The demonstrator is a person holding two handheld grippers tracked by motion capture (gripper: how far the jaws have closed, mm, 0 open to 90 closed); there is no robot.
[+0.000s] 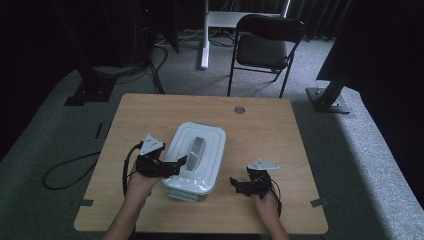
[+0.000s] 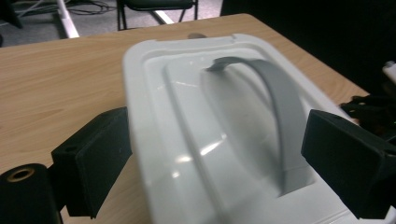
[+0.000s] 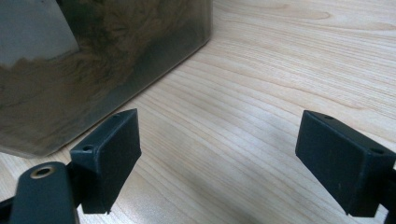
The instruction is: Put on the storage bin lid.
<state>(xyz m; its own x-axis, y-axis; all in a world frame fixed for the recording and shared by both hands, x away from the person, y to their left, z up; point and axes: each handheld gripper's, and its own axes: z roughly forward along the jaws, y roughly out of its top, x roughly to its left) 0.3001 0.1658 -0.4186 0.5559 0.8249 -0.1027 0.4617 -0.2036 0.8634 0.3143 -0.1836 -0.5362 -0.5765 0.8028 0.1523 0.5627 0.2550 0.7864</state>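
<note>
Lid of the white container (image 1: 196,156): no readable text.
Grippers, table: no labels, brands, numbers or signs legible.

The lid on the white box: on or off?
On. The lid sits flat and square over the box, its grey handle up.

left gripper (image 1: 176,165): jaws wide apart, level | right gripper (image 1: 239,184): jaws wide apart, low, level

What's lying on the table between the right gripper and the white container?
Nothing: in the high view only bare tabletop separates the right gripper from the container; the right gripper view shows the same.
</note>
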